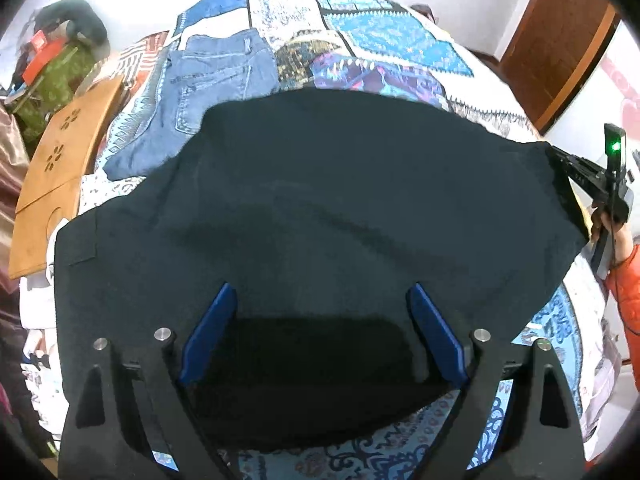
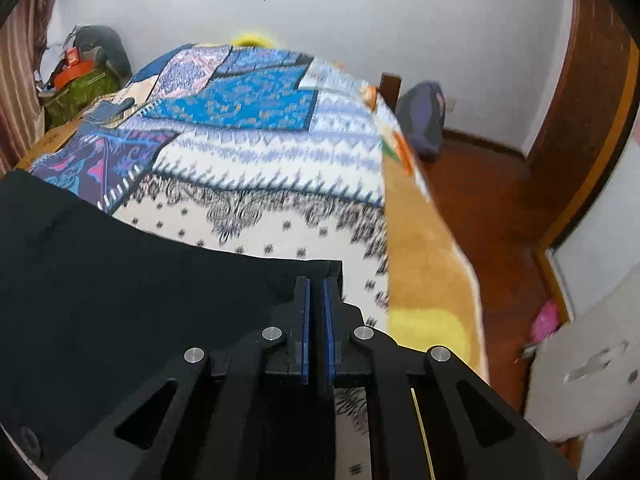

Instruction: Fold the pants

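Observation:
The black pants (image 1: 320,200) lie spread across the patterned bedspread (image 1: 380,40). My left gripper (image 1: 322,292) is open, its blue fingers (image 1: 212,328) wide apart just above the near part of the cloth, holding nothing. My right gripper (image 2: 315,280) is shut on a corner of the black pants (image 2: 120,280) near the bed's right edge. In the left wrist view the right gripper (image 1: 560,160) shows at the far right, pinching the pants' corner and lifting it slightly.
Folded blue jeans (image 1: 208,92) lie on the bed beyond the black pants. A wooden lap table (image 1: 64,160) sits at the bed's left side. The bed's right edge drops to a wooden floor (image 2: 480,200), with a dark bag (image 2: 424,120) there.

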A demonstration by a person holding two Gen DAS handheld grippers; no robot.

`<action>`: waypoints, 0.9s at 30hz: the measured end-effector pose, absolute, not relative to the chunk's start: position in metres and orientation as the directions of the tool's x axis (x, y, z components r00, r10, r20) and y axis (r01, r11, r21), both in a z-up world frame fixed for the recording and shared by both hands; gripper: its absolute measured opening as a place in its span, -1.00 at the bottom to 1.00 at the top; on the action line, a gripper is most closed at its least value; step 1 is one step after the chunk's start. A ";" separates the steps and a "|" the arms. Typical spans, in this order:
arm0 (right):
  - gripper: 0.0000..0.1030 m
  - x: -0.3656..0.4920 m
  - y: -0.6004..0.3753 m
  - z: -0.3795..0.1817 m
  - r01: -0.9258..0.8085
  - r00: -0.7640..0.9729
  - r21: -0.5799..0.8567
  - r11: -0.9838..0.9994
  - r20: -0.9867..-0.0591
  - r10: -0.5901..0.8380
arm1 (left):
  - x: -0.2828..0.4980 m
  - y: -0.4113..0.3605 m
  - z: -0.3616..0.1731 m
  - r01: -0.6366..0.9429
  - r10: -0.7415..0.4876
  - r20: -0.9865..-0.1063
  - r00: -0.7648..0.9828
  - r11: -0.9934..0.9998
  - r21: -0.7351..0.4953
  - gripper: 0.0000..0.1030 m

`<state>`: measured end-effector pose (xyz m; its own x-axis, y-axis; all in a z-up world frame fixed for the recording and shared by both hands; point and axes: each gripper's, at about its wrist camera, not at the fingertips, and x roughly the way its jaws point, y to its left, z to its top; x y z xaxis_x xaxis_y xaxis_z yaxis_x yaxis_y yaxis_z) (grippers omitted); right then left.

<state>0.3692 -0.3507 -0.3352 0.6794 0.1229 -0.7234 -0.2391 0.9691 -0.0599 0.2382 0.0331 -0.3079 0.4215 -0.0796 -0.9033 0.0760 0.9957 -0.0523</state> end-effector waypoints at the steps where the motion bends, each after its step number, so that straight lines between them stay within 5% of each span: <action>1: -0.91 0.370 -0.352 -0.331 -0.228 0.696 -0.066 0.972 -0.709 0.115 | 0.237 0.036 -0.306 0.066 -0.067 -0.899 0.432 0.997 -0.043 0.76; 4: -0.91 0.379 -0.357 -0.324 -0.195 0.720 -0.062 0.979 -0.687 0.100 | 0.235 0.042 -0.311 0.054 -0.032 -0.905 0.424 0.999 -0.010 0.76; 11: -0.81 0.407 -0.341 -0.349 -0.221 0.598 -0.131 0.966 -0.801 0.028 | 0.224 0.061 -0.308 0.000 -0.063 -0.897 0.438 0.998 -0.070 0.64; 20: -0.05 0.358 -0.335 -0.276 -0.268 0.603 0.143 0.953 -0.746 0.282 | 0.206 0.151 -0.258 -0.182 0.112 -0.814 0.569 0.983 0.008 0.62; 24: -0.02 0.332 -0.303 -0.292 -0.332 0.534 0.218 0.918 -0.759 0.374 | 0.206 0.187 -0.294 -0.248 0.112 -0.875 0.471 0.969 -0.010 0.17; 27: -0.02 0.320 -0.282 -0.323 -0.338 0.471 0.211 0.917 -0.806 0.359 | 0.198 0.195 -0.335 -0.240 0.117 -0.918 0.380 0.971 0.024 0.04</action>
